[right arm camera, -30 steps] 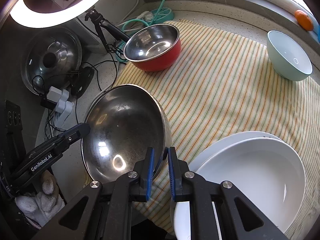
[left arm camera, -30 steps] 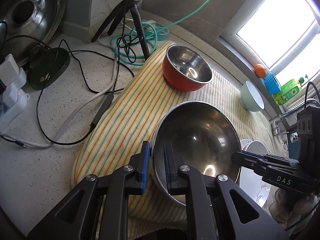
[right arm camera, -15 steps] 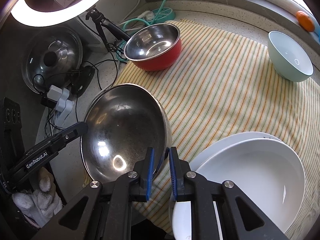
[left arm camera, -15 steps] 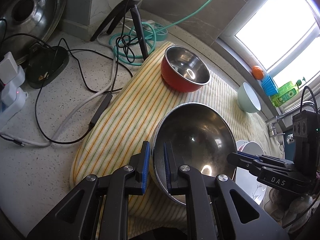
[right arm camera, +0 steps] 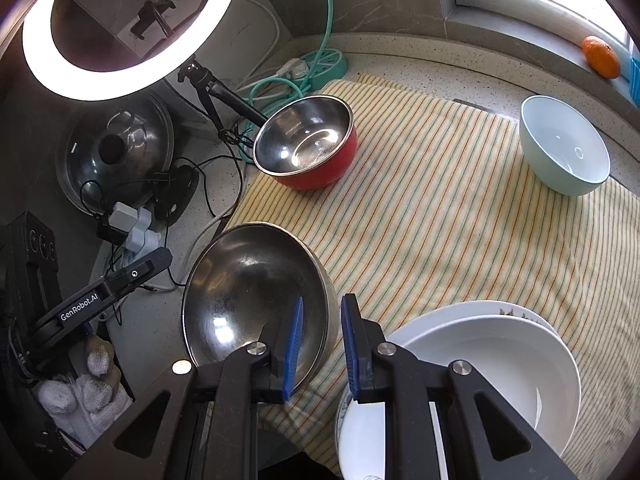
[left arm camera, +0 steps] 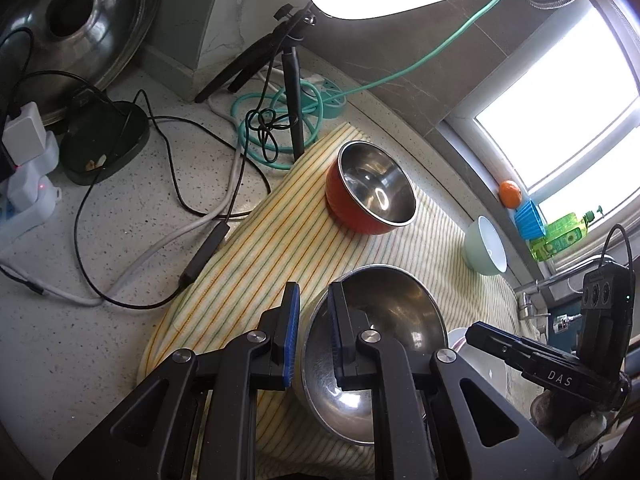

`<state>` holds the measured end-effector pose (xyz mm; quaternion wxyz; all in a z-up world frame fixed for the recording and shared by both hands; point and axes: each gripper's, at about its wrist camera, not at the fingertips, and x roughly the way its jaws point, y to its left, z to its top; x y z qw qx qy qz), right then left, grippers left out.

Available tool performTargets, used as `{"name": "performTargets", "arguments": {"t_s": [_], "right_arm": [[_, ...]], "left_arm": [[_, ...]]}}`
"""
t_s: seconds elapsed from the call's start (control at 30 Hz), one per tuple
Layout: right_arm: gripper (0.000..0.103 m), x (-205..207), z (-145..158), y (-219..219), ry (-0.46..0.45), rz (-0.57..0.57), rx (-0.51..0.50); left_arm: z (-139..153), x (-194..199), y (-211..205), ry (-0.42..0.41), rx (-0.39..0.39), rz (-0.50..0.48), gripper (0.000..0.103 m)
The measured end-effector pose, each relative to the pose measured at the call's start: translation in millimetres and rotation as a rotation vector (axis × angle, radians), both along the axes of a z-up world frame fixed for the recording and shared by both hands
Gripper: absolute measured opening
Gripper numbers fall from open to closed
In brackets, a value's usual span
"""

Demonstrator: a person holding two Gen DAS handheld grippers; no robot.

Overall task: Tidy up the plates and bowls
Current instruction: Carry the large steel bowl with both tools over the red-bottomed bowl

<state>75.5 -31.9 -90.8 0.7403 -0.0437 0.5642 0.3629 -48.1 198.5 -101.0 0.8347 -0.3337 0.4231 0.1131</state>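
A large steel bowl (left arm camera: 376, 336) (right arm camera: 256, 292) sits tilted at the near left edge of the striped cloth (right arm camera: 440, 220). My left gripper (left arm camera: 314, 336) is shut on its rim, which runs between the blue pads; in the right wrist view this gripper (right arm camera: 166, 258) comes in from the left. My right gripper (right arm camera: 320, 344) straddles the bowl's opposite rim. Its jaws are opening and the pads stand clear of the metal. A red bowl (right arm camera: 308, 148) with a steel inside and a pale green bowl (right arm camera: 564, 148) stand farther back. Stacked white dishes (right arm camera: 492, 360) lie at the near right.
A ring light on a tripod (left arm camera: 292, 92), tangled cables (left arm camera: 192, 200), a green power strip (right arm camera: 320, 64) and a pot lid (right arm camera: 116, 160) crowd the counter to the left of the cloth. An orange (right arm camera: 600, 56) lies on the window sill.
The right gripper's jaws have spread apart off the steel bowl's rim and it has lifted a little. The left gripper still grips the bowl and has rolled slightly.
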Motion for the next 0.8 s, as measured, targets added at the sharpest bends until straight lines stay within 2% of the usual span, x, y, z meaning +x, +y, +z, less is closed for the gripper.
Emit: {"name": "performTargets", "arguments": {"t_s": [0.37,0.6,0.8], "right_arm": [[0.018,48.0,26.2,11.6,-0.030,-0.005,0.043],[0.018,89.9,20.5,22.5,0.034,-0.037,0.093],[0.019,113.3,15.2,34.3,0.047,-0.032,0.098]], "left_arm": [[-5.1,17.4,16.9,-0.020,-0.058,0.054,0.011],[-6.2,34.2,19.2,-0.033,-0.076,0.069,0.011],[-6.3,50.0,16.7,-0.035,-0.059,0.084,0.011]]}}
